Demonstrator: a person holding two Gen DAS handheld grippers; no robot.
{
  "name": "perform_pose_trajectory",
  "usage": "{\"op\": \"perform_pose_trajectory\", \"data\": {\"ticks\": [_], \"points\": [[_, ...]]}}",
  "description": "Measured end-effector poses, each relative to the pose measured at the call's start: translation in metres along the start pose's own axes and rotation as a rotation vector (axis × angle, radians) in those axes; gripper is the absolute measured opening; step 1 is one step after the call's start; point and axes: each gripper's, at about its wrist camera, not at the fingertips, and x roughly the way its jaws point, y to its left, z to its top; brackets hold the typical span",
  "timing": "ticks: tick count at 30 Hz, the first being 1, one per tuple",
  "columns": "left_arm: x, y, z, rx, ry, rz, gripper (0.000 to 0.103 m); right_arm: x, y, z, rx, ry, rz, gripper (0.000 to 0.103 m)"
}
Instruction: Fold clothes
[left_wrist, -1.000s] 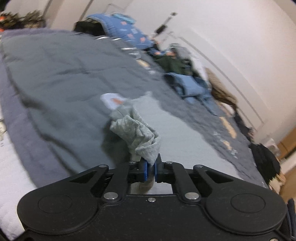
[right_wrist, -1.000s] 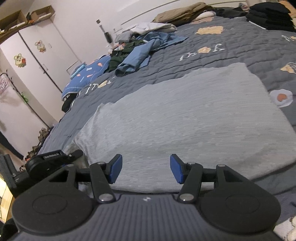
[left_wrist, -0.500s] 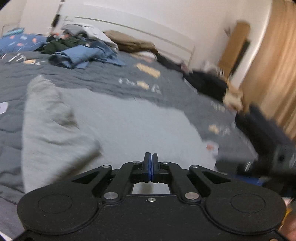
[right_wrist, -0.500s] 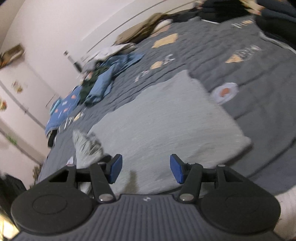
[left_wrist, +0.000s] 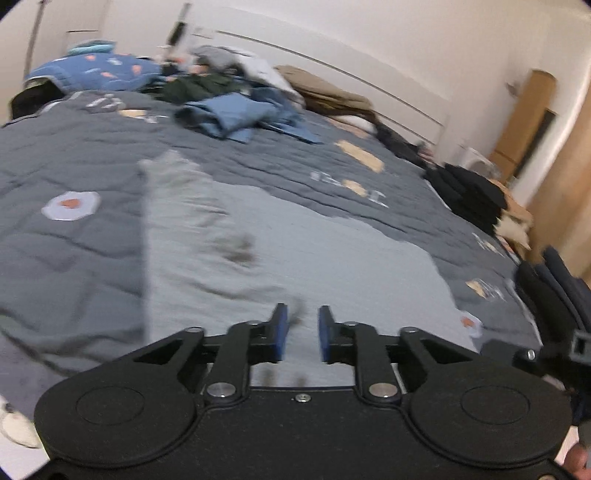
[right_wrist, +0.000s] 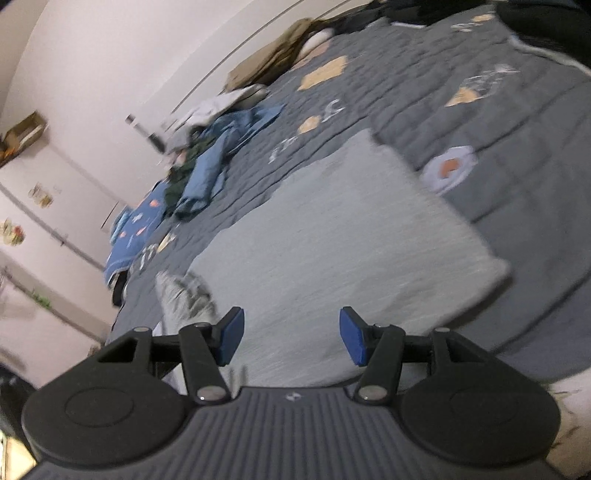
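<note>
Grey garment (left_wrist: 295, 251) lies spread on bed (left_wrist: 74, 258), one side part laid inward over body, rumpled. Left gripper (left_wrist: 300, 334) fingers narrowly parted, empty, above near hem. Right gripper (right_wrist: 291, 336) fingers wide apart, empty. Fold appears partial; further folds judged remaining. Unfolded clothes pile (left_wrist: 236, 110) near headboard.

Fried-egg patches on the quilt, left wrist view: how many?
2. One fried-egg patch sits left of the grey garment; the other is off its right corner, near the bed edge. More may be hidden under the garment or clothes piles.
</note>
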Motion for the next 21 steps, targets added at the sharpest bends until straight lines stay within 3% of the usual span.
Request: {"op": "perform_pose_trajectory", "data": {"ticks": [4,9,17,21], "points": [[-0.013,0.024,0.011,-0.060,-0.030,0.033,0.037,0.022,0.022,-0.008,-0.027,0.057,0.057,0.056],[-0.030,0.055,0.025,-0.136,-0.068,0.075,0.040,0.057,0.042,-0.018,0.012,0.146,0.148,0.056],[-0.041,0.081,0.034,-0.178,-0.084,0.105,0.045,0.097,0.052,-0.020,0.095,0.165,0.214,0.056],[-0.043,0.092,0.036,-0.214,-0.078,0.113,0.051,0.115,0.063,-0.021,0.056,0.174,0.194,0.056]]}}
